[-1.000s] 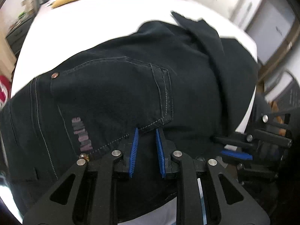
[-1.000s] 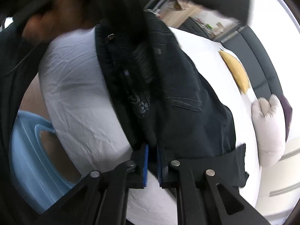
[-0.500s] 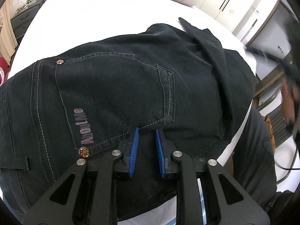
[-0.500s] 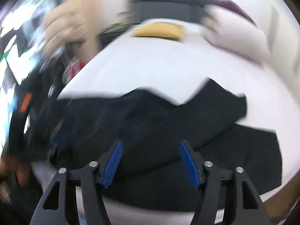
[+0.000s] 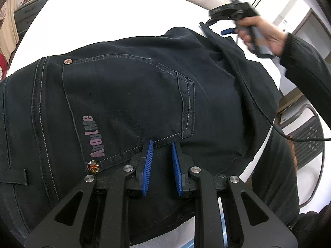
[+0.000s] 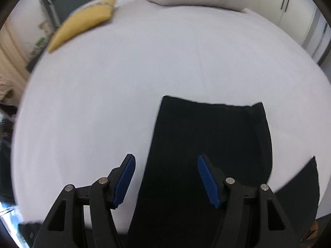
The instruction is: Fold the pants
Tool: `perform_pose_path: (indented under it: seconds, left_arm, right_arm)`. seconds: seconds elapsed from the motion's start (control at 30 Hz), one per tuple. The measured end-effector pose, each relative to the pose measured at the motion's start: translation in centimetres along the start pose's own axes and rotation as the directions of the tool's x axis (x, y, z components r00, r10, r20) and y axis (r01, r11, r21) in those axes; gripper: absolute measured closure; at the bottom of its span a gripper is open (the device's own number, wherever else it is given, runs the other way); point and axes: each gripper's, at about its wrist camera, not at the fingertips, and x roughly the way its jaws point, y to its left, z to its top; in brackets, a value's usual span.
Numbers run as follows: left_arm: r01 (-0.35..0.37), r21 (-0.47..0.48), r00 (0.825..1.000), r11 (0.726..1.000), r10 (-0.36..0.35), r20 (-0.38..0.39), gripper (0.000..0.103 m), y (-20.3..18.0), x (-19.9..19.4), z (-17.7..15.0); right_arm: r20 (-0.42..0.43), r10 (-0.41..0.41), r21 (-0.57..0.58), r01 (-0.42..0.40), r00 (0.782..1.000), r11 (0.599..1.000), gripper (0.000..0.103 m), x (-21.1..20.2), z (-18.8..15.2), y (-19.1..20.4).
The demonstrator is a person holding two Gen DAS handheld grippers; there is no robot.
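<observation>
Pants (image 5: pixel 134 103) folded lengthwise on bed (image 6: pixel 124 72); crosswise folds left. Left gripper (image 5: pixel 161 155) narrow, holding nothing; right gripper (image 6: pixel 165 177) spread wide, leg hem at 12 o'clock.

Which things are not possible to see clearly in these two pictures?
- Left wrist view: the left hand-held gripper sits narrowly parted at the pants; its own frame hides whether it pinches cloth.
- Left wrist view: the waistband runs off the left edge.
- Right wrist view: the pant leg is plain black and slightly blurred, so layers cannot be counted.
- Right wrist view: the dark piece at the right is cut by the edge.
</observation>
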Motion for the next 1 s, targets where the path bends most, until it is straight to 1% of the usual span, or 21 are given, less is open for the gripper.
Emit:
perform_pose_path:
  seconds: [0.1, 0.13, 0.2, 0.27, 0.33, 0.37, 0.4, 0.43, 0.5, 0.53, 0.57, 0.63, 0.7, 0.73, 0.77, 0.8, 0.83, 0.9, 0.93, 0.97, 1.0]
  left_arm:
    - [-0.001, 0.006, 1.0, 1.0, 0.001, -0.004, 0.085, 0.0, 0.0, 0.2]
    - [0.0, 0.007, 1.0, 1.0, 0.0, -0.005, 0.085, 0.0, 0.0, 0.2]
    - [0.005, 0.005, 1.0, 1.0, -0.005, -0.006, 0.085, -0.1, 0.1, 0.3]
    - [0.008, 0.002, 1.0, 1.0, -0.008, -0.004, 0.085, 0.0, 0.1, 0.3]
    - [0.005, 0.006, 1.0, 1.0, -0.005, -0.004, 0.085, -0.1, 0.2, 0.3]
    - [0.003, 0.007, 1.0, 1.0, -0.003, -0.004, 0.085, -0.2, 0.2, 0.3]
    - [0.0, 0.009, 1.0, 1.0, 0.0, -0.003, 0.085, -0.3, 0.2, 0.2]
    - [-0.004, 0.014, 1.0, 1.0, 0.004, -0.002, 0.085, -0.4, 0.2, 0.1]
    - [-0.01, 0.02, 1.0, 1.0, 0.01, -0.003, 0.085, -0.6, 0.2, 0.1]
    - [-0.014, 0.024, 1.0, 1.0, 0.014, -0.003, 0.085, -0.7, 0.3, 0.1]
    - [-0.018, 0.028, 1.0, 0.999, 0.018, -0.004, 0.085, -0.8, 0.4, 0.2]
    - [-0.024, 0.038, 1.0, 0.999, 0.024, -0.004, 0.085, -0.9, 0.4, 0.2]
    - [-0.026, 0.041, 1.0, 0.999, 0.026, -0.004, 0.085, -0.9, 0.4, 0.2]
    - [-0.028, 0.041, 1.0, 0.999, 0.028, -0.004, 0.085, -1.0, 0.4, 0.2]
    - [-0.03, 0.042, 1.0, 0.999, 0.03, -0.004, 0.085, -1.0, 0.4, 0.3]
    - [-0.032, 0.043, 0.999, 0.999, 0.032, -0.005, 0.085, -1.0, 0.3, 0.3]
    - [-0.034, 0.044, 0.999, 0.998, 0.035, -0.005, 0.085, -1.2, 0.4, 0.3]
    - [-0.036, 0.038, 0.999, 0.999, 0.036, -0.008, 0.085, -1.4, 0.5, 0.4]
    - [-0.035, 0.036, 0.999, 0.999, 0.036, -0.01, 0.085, -1.4, 0.5, 0.4]
    - [-0.034, 0.034, 0.999, 0.999, 0.034, -0.013, 0.085, -1.4, 0.5, 0.5]
    - [-0.032, 0.032, 0.999, 0.999, 0.032, -0.015, 0.085, -1.3, 0.5, 0.5]
  right_arm:
    - [-0.068, -0.051, 0.037, 0.054, 0.996, 0.998, 0.037, 3.2, 1.0, 0.0]
    - [-0.078, -0.065, 0.04, 0.069, 0.995, 0.997, 0.037, 3.9, 1.1, -0.1]
    - [-0.06, -0.069, 0.049, 0.072, 0.996, 0.996, 0.039, 4.3, 1.3, -0.2]
    - [-0.048, -0.049, 0.047, 0.052, 0.998, 0.998, 0.053, 4.2, 1.3, -0.4]
    - [-0.041, -0.036, 0.047, 0.038, 0.999, 0.998, 0.086, 3.8, 1.4, -0.9]
    - [-0.044, -0.003, 0.068, 0.006, 0.999, 0.998, 0.092, 3.6, 1.3, -1.5]
    - [-0.046, 0.018, 0.088, -0.014, 0.999, 0.996, 0.096, 3.3, 1.2, -2.3]
    - [-0.037, 0.034, 0.108, -0.03, 0.999, 0.994, 0.097, 2.7, 0.8, -3.0]
    - [0.011, 0.068, 0.158, -0.069, 0.998, 0.985, 0.097, 0.9, 0.3, -5.1]
    - [0.045, 0.099, 0.184, -0.105, 0.994, 0.977, 0.097, -0.3, 0.0, -6.1]
    - [0.094, 0.144, 0.218, -0.161, 0.985, 0.962, 0.097, -2.0, -0.6, -7.7]
    - [0.169, 0.185, 0.274, -0.226, 0.968, 0.935, 0.097, -5.0, -2.4, -10.9]
    - [0.238, 0.23, 0.319, -0.3, 0.944, 0.899, 0.097, -7.5, -4.4, -14.0]
    - [0.261, 0.231, 0.342, -0.314, 0.937, 0.886, 0.097, -8.6, -5.5, -16.0]
    - [0.292, 0.236, 0.38, -0.339, 0.927, 0.861, 0.097, -9.9, -7.4, -17.9]
    - [0.317, 0.247, 0.408, -0.367, 0.916, 0.836, 0.097, -10.5, -8.6, -19.6]
    - [0.343, 0.252, 0.438, -0.391, 0.905, 0.81, 0.097, -11.1, -10.2, -21.4]
    - [0.388, 0.236, 0.511, -0.421, 0.891, 0.75, 0.097, -11.9, -13.1, -25.4]
    - [0.404, 0.228, 0.541, -0.432, 0.886, 0.722, 0.097, -12.0, -14.7, -26.8]
    - [0.413, 0.211, 0.581, -0.435, 0.886, 0.688, 0.097, -11.8, -16.6, -28.3]
    - [0.409, 0.2, 0.614, -0.431, 0.89, 0.661, 0.097, -11.0, -17.4, -29.8]
